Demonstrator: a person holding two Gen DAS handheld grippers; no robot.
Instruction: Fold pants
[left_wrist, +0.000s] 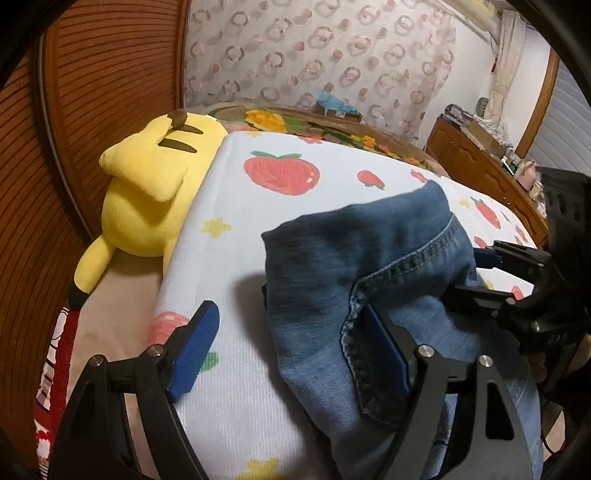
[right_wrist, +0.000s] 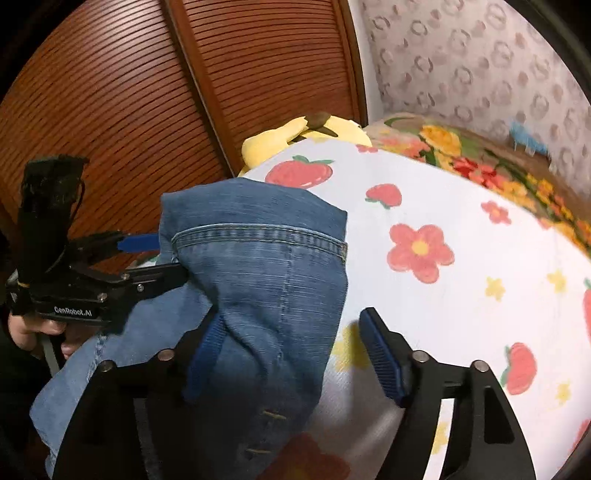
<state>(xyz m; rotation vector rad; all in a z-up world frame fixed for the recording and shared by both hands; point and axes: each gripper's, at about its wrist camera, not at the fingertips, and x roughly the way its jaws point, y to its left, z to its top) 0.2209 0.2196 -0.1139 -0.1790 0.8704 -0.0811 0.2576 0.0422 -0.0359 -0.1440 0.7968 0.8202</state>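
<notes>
left claw (left_wrist: 291, 350): low over bed, spread wide, inner pad against jeans (left_wrist: 369, 266) | right claw (right_wrist: 291, 354): level beside it, spread wide, gripping nothing | jeans: bunched on strawberry blanket (right_wrist: 443, 295), between both claws

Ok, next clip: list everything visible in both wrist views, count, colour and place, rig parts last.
jeans: one pair, blue denim, bunched on the blanket between the grippers
blanket: one, white with strawberries and flowers, spread over the bed
Pikachu plush: one, yellow, on the bed beside the blanket's edge, near the louvred doors
louvred doors: brown wood, behind the bed
dresser: one, brown wood, far right, cluttered top
left gripper: black, blue pads, open, one finger against denim
right gripper: black, blue pads, open, denim between the fingers
</notes>
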